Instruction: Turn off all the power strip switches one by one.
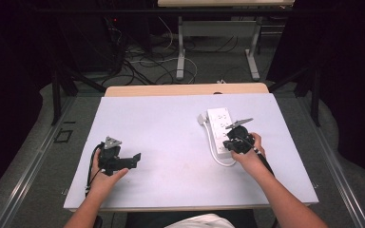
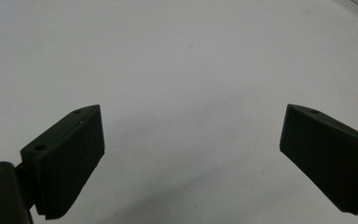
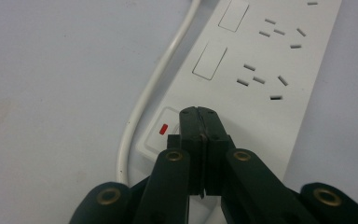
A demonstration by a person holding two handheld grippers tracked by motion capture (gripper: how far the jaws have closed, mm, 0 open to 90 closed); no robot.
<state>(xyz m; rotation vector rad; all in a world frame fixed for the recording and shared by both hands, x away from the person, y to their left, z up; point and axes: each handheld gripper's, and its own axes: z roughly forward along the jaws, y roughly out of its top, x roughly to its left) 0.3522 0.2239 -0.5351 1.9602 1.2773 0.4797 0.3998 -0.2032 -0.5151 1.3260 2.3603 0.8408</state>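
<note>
A white power strip (image 1: 220,128) lies right of the table's middle, with its white cable (image 1: 217,154) looping along its left side. In the right gripper view the power strip (image 3: 270,60) shows several sockets and rocker switches; the nearest switch (image 3: 164,128) bears a red mark. My right gripper (image 3: 199,113) is shut, jaws pressed flat together with nothing between them, tips over that switch's right edge; whether they touch it I cannot tell. From above, the right gripper (image 1: 234,140) sits over the strip's near end. My left gripper (image 2: 191,140) (image 1: 137,159) is open above bare table.
The white tabletop (image 1: 161,137) has a wooden strip along its far edge. Beyond it the floor holds tangled cables (image 1: 142,61) and the legs of another table (image 1: 180,52). Dark curtains stand to both sides.
</note>
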